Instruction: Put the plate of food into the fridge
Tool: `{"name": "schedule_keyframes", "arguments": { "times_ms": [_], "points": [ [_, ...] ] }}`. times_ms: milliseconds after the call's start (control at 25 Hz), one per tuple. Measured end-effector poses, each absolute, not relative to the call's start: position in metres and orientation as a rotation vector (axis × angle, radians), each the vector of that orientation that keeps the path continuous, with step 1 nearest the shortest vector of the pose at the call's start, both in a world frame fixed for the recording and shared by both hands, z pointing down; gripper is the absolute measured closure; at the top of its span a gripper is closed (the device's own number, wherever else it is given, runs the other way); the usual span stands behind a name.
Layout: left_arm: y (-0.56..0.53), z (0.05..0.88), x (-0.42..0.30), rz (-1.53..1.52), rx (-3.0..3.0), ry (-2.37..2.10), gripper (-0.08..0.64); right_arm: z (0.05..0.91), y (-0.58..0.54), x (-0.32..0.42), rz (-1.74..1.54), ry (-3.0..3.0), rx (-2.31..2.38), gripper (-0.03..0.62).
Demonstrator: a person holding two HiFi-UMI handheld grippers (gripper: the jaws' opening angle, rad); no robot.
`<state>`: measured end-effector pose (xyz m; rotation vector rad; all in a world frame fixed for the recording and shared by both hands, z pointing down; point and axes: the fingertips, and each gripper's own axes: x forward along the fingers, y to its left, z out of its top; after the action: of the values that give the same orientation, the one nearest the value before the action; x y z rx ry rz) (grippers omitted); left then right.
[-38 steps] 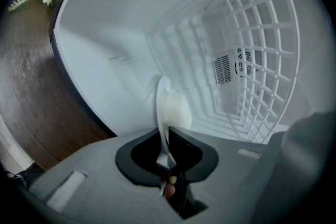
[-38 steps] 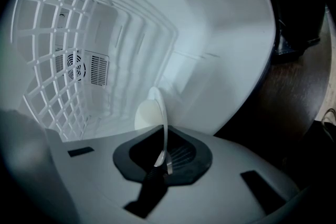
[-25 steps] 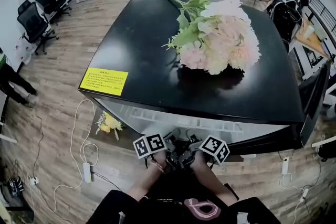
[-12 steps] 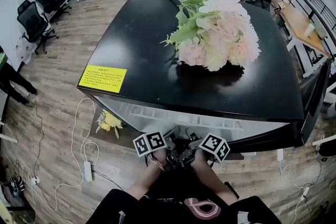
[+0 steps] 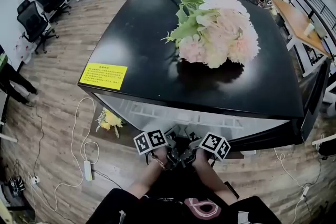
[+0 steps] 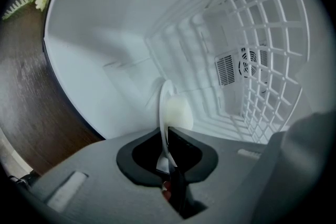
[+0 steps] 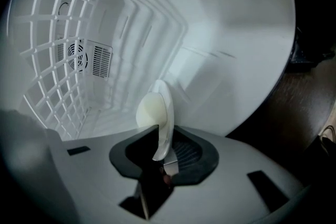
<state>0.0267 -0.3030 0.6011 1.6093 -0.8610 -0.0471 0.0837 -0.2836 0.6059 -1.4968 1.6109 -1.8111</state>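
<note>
A white plate (image 6: pixel 164 107) stands edge-on inside the white fridge (image 6: pixel 105 50), with a pale lump of food (image 6: pixel 178 114) on its face. My left gripper (image 6: pixel 167 136) is shut on the plate's rim. In the right gripper view the plate (image 7: pixel 167 113) and food (image 7: pixel 148 111) show from the other side. The right gripper (image 7: pixel 167 145) has just been opening its jaws. The rim still stands between them, with a gap to the ribbed pad. In the head view both grippers (image 5: pixel 169 145) (image 5: pixel 195 145) sit side by side at the fridge's mouth.
The fridge has a black top (image 5: pixel 157 60) that carries a pink bouquet (image 5: pixel 220 29) and a yellow label (image 5: pixel 103 76). A white wire shelf (image 6: pixel 262 34) lines the inside. The door (image 5: pixel 315 97) stands open at the right. Cables (image 5: pixel 86 160) and yellow flowers (image 5: pixel 108 122) lie on the wooden floor.
Both hands and their marker cubes keep their place at the fridge's mouth. A person at the back right has walked leftwards along the desks.
</note>
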Motion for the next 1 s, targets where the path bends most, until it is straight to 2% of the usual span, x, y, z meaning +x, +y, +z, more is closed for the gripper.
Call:
{"name": "schedule_keyframes", "arguments": {
  "times_ms": [280, 720, 1000],
  "points": [
    [-0.304, 0.601, 0.024, -0.071, 1.586, -0.863, 0.529, 0.600, -0.279, 0.087, -1.780, 1.610, -1.525, 0.476],
    [-0.306, 0.601, 0.023, -0.005, 1.623, -0.925, 0.529, 0.604, -0.264, 0.075, -1.778, 1.662, -1.526, 0.494],
    [-0.304, 0.596, 0.025, 0.192, 1.811, -0.918, 0.486, 0.602, -0.263, 0.074, -1.758, 1.656, -1.498, 0.512]
  ]
}}
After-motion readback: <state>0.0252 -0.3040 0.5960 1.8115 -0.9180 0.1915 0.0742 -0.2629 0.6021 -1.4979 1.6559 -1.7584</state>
